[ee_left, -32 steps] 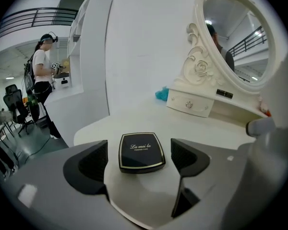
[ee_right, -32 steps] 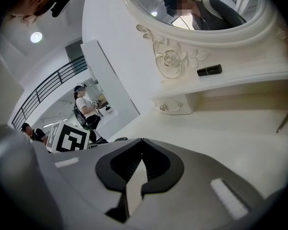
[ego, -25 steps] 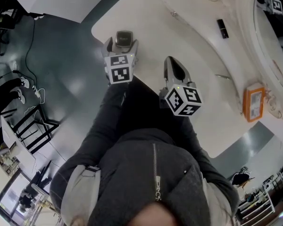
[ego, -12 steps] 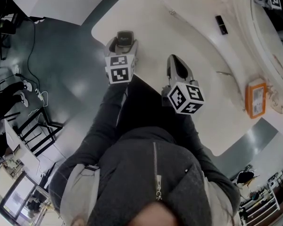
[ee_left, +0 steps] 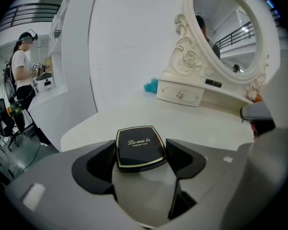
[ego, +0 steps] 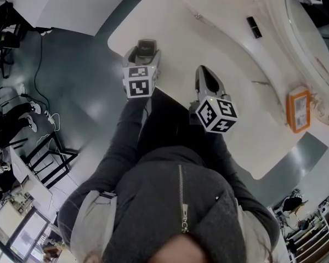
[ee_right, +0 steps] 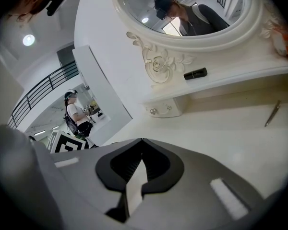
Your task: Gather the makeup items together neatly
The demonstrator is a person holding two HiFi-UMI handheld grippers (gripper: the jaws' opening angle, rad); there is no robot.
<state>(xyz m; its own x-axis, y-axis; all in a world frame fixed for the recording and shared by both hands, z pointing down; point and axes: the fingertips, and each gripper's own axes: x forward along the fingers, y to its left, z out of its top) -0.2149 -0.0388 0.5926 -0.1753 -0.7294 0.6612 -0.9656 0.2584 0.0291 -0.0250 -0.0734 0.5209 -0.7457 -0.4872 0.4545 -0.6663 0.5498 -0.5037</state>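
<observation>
A black square powder compact [ee_left: 139,146] with gold lettering lies on the white vanity top [ego: 175,32]. My left gripper [ee_left: 140,152] has just been closing its jaws on it, and both pads now touch its sides. In the head view the compact [ego: 146,45] sits at the tip of that gripper [ego: 144,52]. My right gripper [ego: 207,80] hovers beside it, shut with nothing in it [ee_right: 142,142]. A black lipstick tube [ego: 254,27] lies on the mirror's shelf. A thin pencil [ego: 261,83] lies on the table to the right.
An ornate white oval mirror [ee_left: 225,28] with a small drawer [ee_left: 180,94] stands at the back. An orange box [ego: 298,109] sits at the right edge by the mirror base. Something blue [ee_left: 151,86] lies beside the drawer. A person [ee_left: 21,75] stands far off to the left.
The left jaws have drawn in against the compact's sides. Neither gripper has shifted its place; the head view has drifted slightly.
</observation>
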